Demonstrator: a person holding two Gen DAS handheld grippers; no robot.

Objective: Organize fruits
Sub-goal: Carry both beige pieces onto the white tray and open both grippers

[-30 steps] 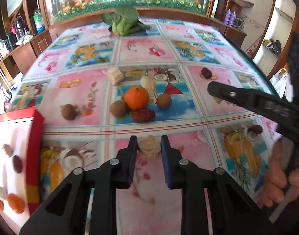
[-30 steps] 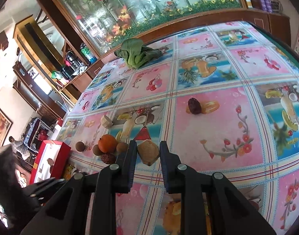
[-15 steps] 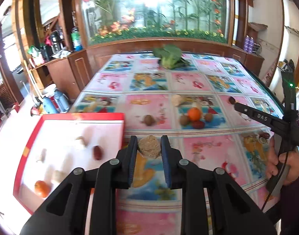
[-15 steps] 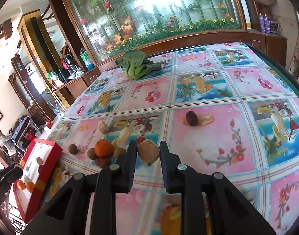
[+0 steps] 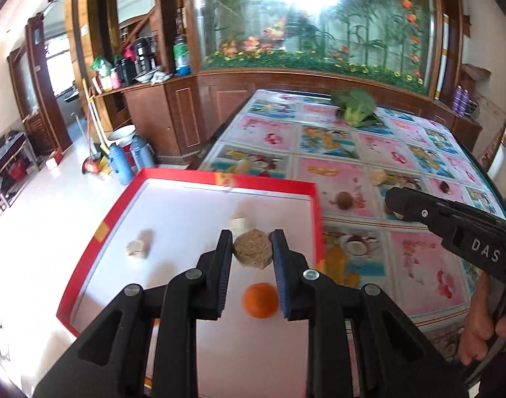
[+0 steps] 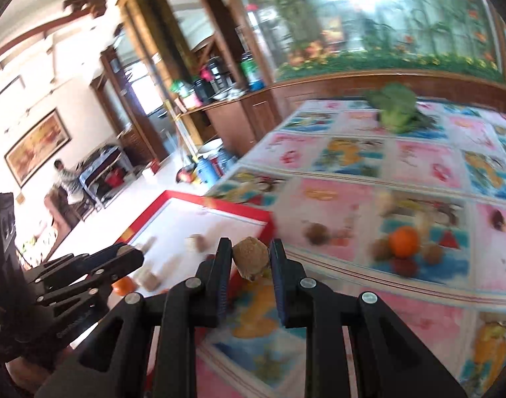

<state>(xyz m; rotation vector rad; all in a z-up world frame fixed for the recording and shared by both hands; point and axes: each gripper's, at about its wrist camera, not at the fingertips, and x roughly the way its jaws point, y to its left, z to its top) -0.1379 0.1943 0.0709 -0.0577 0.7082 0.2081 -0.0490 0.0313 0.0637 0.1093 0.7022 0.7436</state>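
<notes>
Fruit first: we see a tan rough lump (image 5: 253, 251) pinched between the fingers of the left gripper (image 5: 253, 248), hanging above the white floor of the red tray (image 5: 186, 176). An orange (image 5: 260, 299) lies in the tray at 6 o'clock from it, pale pieces at 9 and 12 o'clock. Our right gripper (image 6: 249, 258) pinches a brown nut-like fruit (image 6: 251, 255) over the tray's right edge. More fruits (image 6: 403, 241) lie at 3 o'clock on the bench (image 6: 418, 315).
</notes>
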